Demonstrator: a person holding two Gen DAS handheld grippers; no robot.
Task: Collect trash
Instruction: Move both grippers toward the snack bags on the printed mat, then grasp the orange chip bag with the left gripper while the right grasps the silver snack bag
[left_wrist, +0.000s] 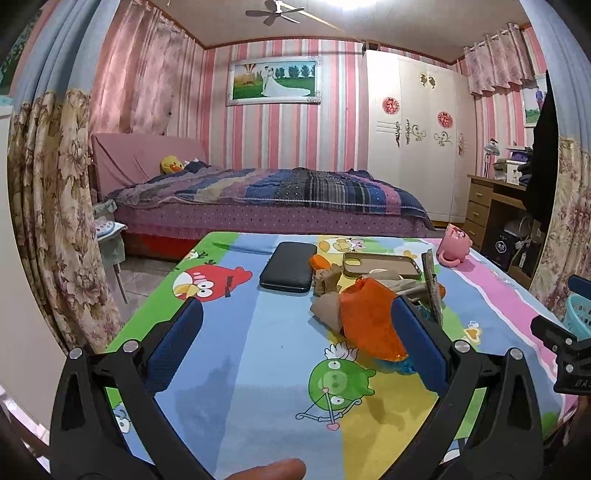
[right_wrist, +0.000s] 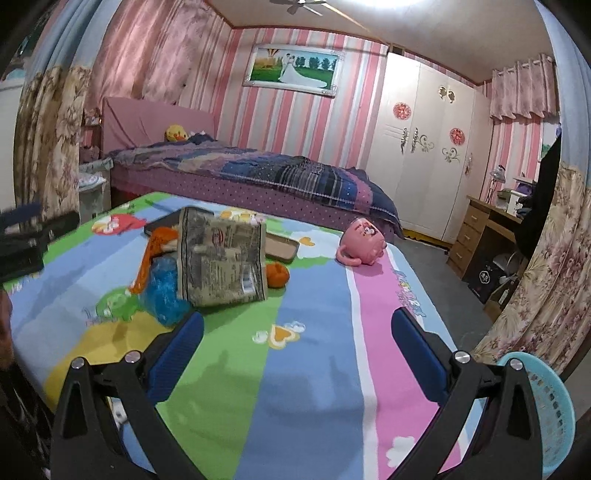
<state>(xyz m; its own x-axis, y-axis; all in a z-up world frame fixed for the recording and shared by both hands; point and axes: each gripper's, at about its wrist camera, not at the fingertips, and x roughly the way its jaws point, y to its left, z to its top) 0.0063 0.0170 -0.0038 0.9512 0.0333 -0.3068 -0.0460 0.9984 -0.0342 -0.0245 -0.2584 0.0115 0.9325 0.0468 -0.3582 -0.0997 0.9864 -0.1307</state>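
The trash sits heaped near the middle of the table with the bright cartoon-print cloth (left_wrist: 236, 332): a crumpled orange plastic wrapper (left_wrist: 369, 321), a scrunched blue cellophane scrap (right_wrist: 164, 295) under it, some tan crumpled paper (left_wrist: 327, 306), and a grey printed foil snack bag (right_wrist: 221, 258) standing on edge. The left gripper (left_wrist: 295, 332) has its blue-padded jaws spread wide and holds nothing; its right pad lies just beside the orange wrapper, so the heap is ahead and to the right of the jaw gap rather than centred in it. The right gripper (right_wrist: 295, 339) is likewise spread and empty, with the heap ahead and to its left; its left pad is near the blue scrap. In the right wrist view the snack bag shows its broad face, its long axis running roughly across the view. The left gripper looks slightly nearer the orange wrapper, the right nearer the bag. A light blue perforated plastic basket (right_wrist: 546, 413) waits off the table's right edge, probably the bin.
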